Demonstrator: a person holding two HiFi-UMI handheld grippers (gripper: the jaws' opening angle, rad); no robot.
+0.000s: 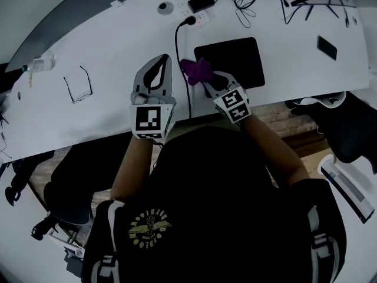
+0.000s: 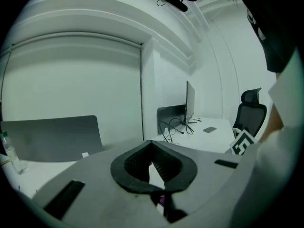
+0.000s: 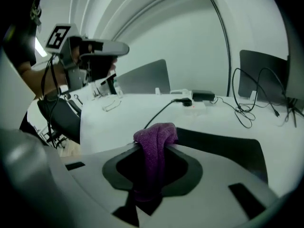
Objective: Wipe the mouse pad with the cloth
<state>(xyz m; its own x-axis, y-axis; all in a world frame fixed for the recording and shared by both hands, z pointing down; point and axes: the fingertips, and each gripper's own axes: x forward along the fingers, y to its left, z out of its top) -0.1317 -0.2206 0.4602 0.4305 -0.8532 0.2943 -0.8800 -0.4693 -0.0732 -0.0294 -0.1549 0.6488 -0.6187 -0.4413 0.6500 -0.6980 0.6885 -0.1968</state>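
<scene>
On a white worktop (image 1: 106, 52), thin wire-framed glasses (image 1: 78, 86) lie well left of the black rectangular mouse pad (image 1: 235, 58). The left claw (image 1: 165, 58) is held left of the pad, its tips closed together on nothing. A black power cable (image 1: 179, 52) runs between this claw and the pad. At the pad's near left corner, the right claw (image 1: 207, 80) pinches a crumpled purple cloth (image 1: 197, 69), which hides that corner. The cloth's lower end vanishes between the jaws. Whether cloth touches pad is unclear. A small dark phone (image 1: 327, 47) lies right of the pad.
</scene>
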